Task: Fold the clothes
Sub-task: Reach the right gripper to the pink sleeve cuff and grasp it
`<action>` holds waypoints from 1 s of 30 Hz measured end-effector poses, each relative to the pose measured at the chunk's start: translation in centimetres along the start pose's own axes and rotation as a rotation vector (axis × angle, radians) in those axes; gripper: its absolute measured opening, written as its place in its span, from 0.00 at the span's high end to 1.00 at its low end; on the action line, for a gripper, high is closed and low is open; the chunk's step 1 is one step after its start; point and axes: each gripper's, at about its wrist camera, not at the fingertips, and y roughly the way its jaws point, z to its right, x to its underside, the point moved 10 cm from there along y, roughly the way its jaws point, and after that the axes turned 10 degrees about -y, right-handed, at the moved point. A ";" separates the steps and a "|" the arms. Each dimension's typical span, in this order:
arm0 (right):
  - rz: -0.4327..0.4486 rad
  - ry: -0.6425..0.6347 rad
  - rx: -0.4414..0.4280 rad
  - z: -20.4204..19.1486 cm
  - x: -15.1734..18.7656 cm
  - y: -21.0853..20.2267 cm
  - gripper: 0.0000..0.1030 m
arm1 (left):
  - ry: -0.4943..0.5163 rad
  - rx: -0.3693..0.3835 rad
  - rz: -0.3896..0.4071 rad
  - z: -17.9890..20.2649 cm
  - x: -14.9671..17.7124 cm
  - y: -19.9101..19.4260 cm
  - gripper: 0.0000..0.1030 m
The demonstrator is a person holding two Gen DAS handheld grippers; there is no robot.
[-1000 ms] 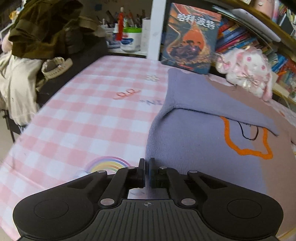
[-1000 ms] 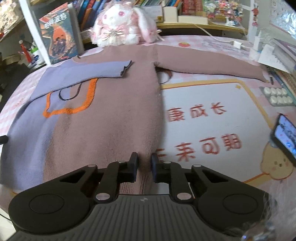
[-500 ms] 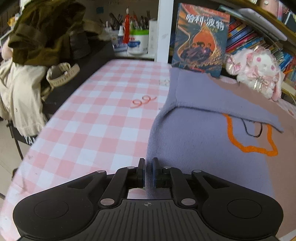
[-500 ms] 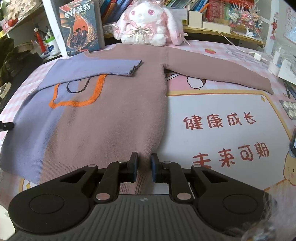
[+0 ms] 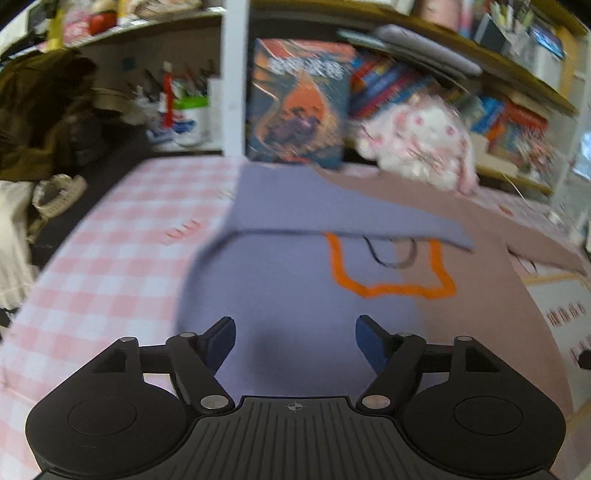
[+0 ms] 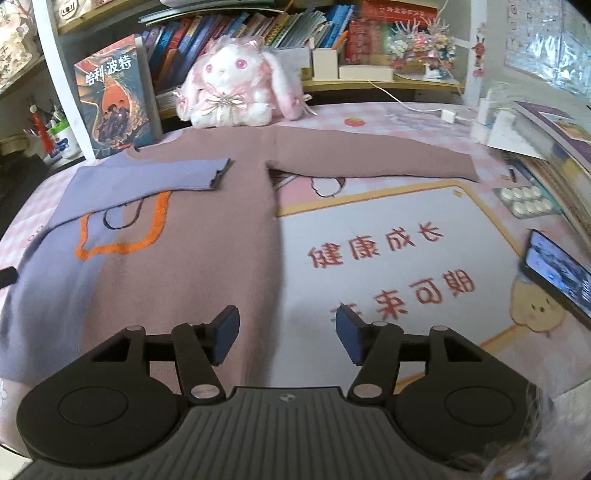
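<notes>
A table under a pink checked cloth carries a printed mat with red characters and fills both views. On it a sweater, half purple and half dusty pink with an orange outline on the chest, lies flat with its hem toward the cameras; it covers the left part of the table and overlaps the mat's left edge. Its purple sleeve is folded across the chest, while its pink sleeve lies stretched out to the right. Behind the sweater's collar stands a bookshelf, with a stuffed rabbit just beyond the neckline and an upright book to its left. The left gripper hangs above the purple half near the hem; its jaws are opening, stand wide apart, and hold nothing, the cloth lying below them. The right gripper hangs above the sweater's right side edge near the hem; its jaws too are opening, parted, with no cloth pinched between them. A phone rests at the mat's right edge, and a blister pack of pills lies beyond it, near the pink sleeve's cuff.
</notes>
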 end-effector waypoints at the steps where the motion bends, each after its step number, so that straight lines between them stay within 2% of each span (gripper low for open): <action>1: -0.002 0.003 0.007 0.2 0.2 -0.1 0.40 | 0.005 0.006 -0.006 0.4 0.3 0.1 0.25; 6: -0.011 0.039 0.041 2.1 1.0 -0.4 0.35 | 0.032 0.031 -0.027 2.7 1.1 0.5 0.15; 12: -0.019 0.075 0.058 4.8 1.0 0.3 0.23 | 0.049 0.031 -0.038 5.1 1.8 0.6 0.11; 21: -0.022 0.066 0.004 9.5 -0.9 3.1 0.22 | 0.018 -0.068 -0.040 8.5 2.4 1.2 0.11; 30: 0.002 -0.003 -0.049 16.4 -5.4 6.7 0.22 | -0.028 -0.160 0.028 12.7 4.1 0.2 0.11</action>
